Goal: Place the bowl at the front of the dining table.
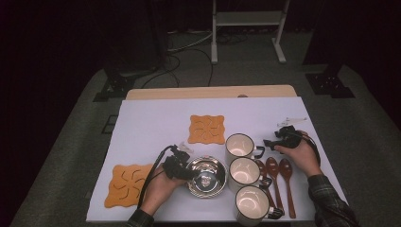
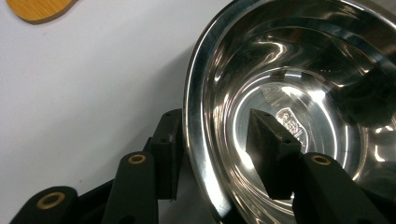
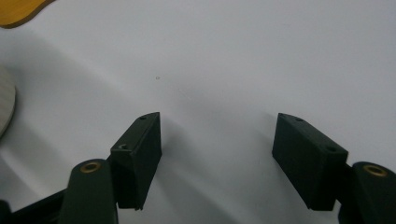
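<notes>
A shiny steel bowl sits near the front of the white-covered table. My left gripper is at the bowl's left edge. In the left gripper view the bowl has its rim between the jaws of the left gripper: one pad is outside by the rim, and the other is inside, clear of the wall. My right gripper hovers right of the farthest mug. In its own view the right gripper is open over bare cloth.
Two more white mugs line up right of the bowl, with three brown spoons beside them. One orange trivet lies mid-table, another front left. The table's front edge is close to both forearms.
</notes>
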Motion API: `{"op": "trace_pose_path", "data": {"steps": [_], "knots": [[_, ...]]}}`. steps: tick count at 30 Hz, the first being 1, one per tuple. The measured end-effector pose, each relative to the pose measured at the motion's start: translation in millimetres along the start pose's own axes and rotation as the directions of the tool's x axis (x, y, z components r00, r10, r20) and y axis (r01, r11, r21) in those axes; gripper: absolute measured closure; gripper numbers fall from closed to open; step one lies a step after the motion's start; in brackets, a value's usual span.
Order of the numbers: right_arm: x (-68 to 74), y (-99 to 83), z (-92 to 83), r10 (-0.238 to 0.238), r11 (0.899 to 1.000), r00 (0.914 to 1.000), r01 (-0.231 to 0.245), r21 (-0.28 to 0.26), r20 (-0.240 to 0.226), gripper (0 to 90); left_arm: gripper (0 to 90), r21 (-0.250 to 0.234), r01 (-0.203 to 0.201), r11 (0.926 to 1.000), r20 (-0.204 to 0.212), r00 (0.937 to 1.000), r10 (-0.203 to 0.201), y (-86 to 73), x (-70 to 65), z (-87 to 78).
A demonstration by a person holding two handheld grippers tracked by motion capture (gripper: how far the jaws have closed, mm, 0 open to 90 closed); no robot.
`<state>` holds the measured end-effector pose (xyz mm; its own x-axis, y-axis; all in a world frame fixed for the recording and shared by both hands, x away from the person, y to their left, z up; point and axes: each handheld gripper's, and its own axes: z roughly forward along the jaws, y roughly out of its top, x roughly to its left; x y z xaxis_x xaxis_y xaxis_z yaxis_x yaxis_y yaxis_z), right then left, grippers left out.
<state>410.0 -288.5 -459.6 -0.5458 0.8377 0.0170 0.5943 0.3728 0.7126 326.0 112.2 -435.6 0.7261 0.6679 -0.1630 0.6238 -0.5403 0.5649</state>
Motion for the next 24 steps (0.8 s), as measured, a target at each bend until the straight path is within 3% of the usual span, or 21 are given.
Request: {"op": "trace_pose_path", "data": {"steps": [24], "knots": [[-0.1,-0.4,0.0,0.001,1.0,1.0,-0.001,-0.003,0.0,30.8,73.1,0.018,0.031,0.9994,-0.004,0.9995,-0.03,2.3,0.5,0.1]]}}
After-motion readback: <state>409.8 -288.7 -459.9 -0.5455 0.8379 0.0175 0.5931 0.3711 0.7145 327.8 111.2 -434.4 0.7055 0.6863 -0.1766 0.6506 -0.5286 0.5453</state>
